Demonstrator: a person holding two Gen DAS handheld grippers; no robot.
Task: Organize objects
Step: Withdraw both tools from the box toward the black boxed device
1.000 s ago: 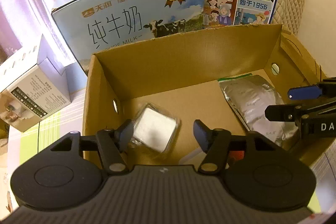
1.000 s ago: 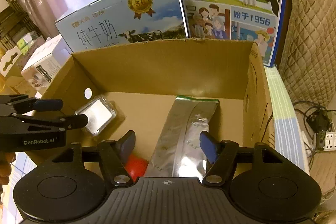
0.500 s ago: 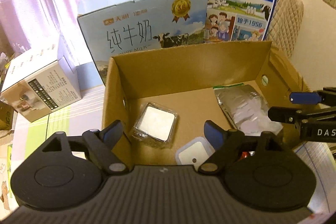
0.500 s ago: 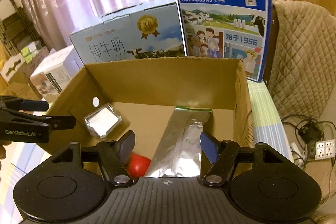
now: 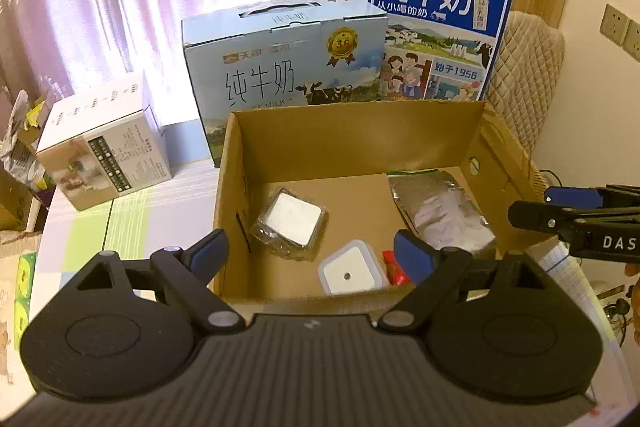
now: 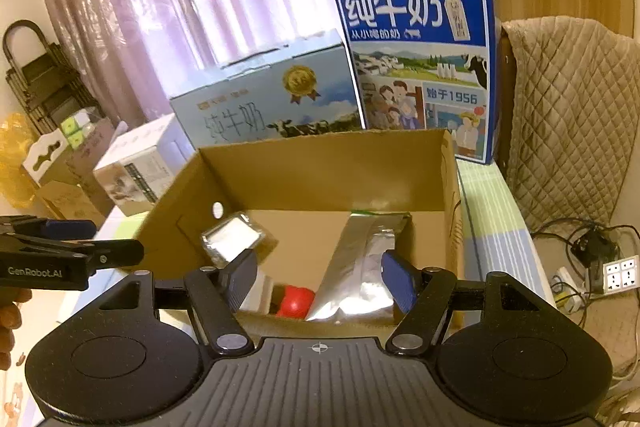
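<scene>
An open cardboard box [image 5: 352,131] [image 6: 320,167] stands on the table. Inside lie a clear-wrapped white square pack [image 5: 292,215] [image 6: 234,237], a silver foil pouch [image 5: 440,211] [image 6: 364,259], a small white lidded container [image 5: 350,273] and a red object [image 5: 394,269] [image 6: 296,301]. My left gripper [image 5: 312,253] is open and empty, above the box's near edge. My right gripper [image 6: 318,277] is open and empty, also above the near edge. Each gripper shows at the side of the other's view.
Two milk cartons, a light blue one [image 5: 280,67] and a dark blue one [image 5: 436,27], stand behind the box. A white carton [image 5: 104,143] sits at left. A quilted chair [image 6: 568,115] and a power strip [image 6: 618,273] are at right.
Both grippers have pulled up and back from inside the box, still open and empty. The white container and more of the surroundings have come into view.
</scene>
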